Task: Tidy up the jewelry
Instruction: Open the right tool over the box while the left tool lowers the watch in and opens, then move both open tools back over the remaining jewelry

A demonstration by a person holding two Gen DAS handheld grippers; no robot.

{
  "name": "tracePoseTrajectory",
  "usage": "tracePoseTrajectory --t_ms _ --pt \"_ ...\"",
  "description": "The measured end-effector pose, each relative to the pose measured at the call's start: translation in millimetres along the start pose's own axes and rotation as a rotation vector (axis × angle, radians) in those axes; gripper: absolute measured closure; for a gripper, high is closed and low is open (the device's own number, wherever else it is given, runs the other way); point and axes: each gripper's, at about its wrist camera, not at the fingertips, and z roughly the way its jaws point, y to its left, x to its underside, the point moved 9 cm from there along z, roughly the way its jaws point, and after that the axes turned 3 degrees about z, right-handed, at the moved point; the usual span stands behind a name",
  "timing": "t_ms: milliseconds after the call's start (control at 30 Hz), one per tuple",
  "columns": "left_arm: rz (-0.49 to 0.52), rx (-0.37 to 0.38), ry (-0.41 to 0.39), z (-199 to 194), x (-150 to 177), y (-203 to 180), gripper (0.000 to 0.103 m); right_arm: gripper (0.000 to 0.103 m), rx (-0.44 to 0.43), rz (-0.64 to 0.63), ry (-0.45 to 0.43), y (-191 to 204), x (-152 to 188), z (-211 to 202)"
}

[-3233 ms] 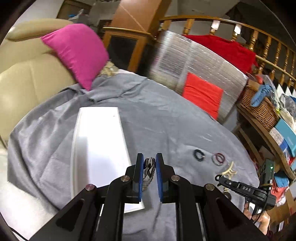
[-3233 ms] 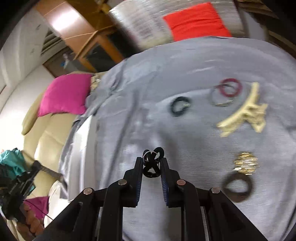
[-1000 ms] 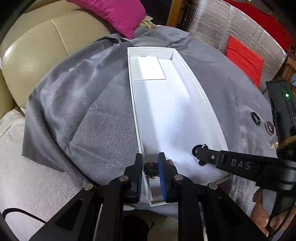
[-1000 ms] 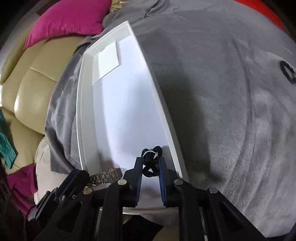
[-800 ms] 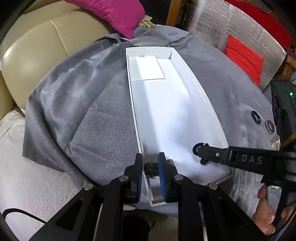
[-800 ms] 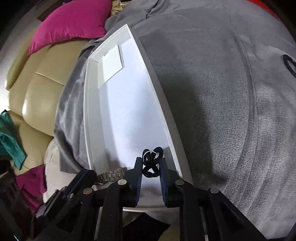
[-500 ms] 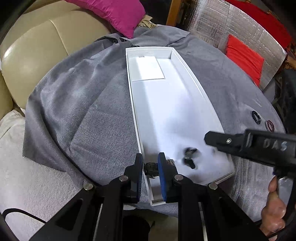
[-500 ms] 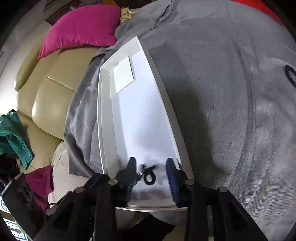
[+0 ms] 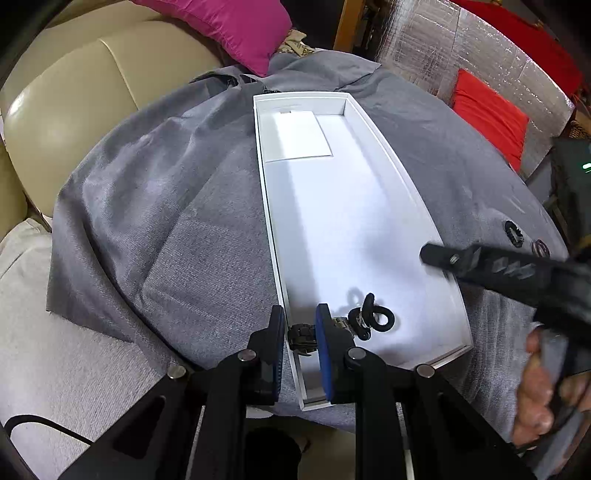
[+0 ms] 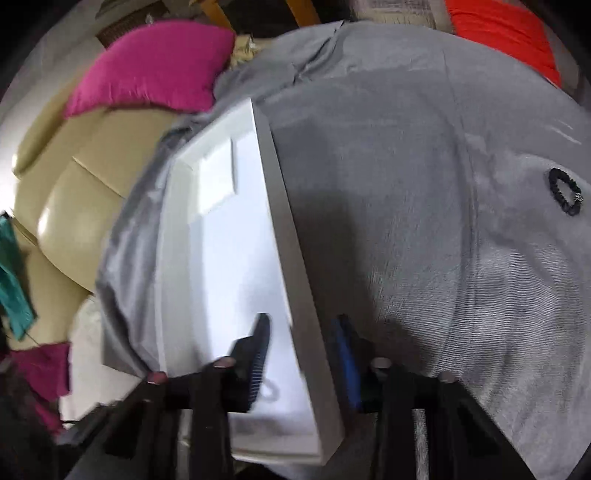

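Left gripper [image 9: 300, 334]: jaws clamped on a metal watch band [image 9: 302, 336], held just over the near corner of the white tray [image 9: 384, 147], unchanged from a second ago. Just to the right of its right finger, the black knotted hair tie [image 9: 371, 317] lies on the tray floor, touching the free end of the band; a second ago it was pinched in the right gripper, half a second ago it was dropping, blurred, onto the tray. Right gripper [image 10: 304, 347]: jaws apart with nothing between the pads, closing now; in its own blurred view they straddle the tray's right wall, left finger over the tray floor, right finger over the grey cloth [image 10: 406, 184]. From the left wrist view, that gripper has drawn back to the right and up off the tray, its tip now over the tray's right rim, a hand [image 9: 543, 387] on its handle. Farther right on the cloth, well apart from the tray, a black scrunchie [image 10: 565, 194] and a dark red ring [image 9: 540, 248] lie where they were. Beyond: beige sofa [image 9: 74, 122], pink cushion [image 9: 229, 26].
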Motion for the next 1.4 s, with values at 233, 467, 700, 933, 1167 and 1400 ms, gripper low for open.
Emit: tracePoseTrajectory --t_ms 233,467,700,933,1167,1400 --pt "0.007 -0.021 -0.003 0 -1 5 0.082 0.089 -0.01 0.054 -0.042 0 12 -2" --pt "0.014 -0.052 0.031 9 2 13 0.075 0.09 -0.04 0.188 -0.067 -19 46 -12" --pt "0.083 -0.04 0.062 16 8 -6 0.075 0.09 -0.071 0.3 -0.089 -39 77 -28" --pt "0.161 -0.038 0.045 19 4 -32 0.077 0.089 -0.085 0.348 -0.105 -52 87 -42" --pt "0.149 -0.017 0.048 21 -2 -44 0.077 0.087 -0.108 0.372 -0.088 -64 84 -45" --pt "0.134 -0.002 -0.016 0 -2 -49 0.077 0.063 -0.268 0.348 -0.117 -61 77 -76"
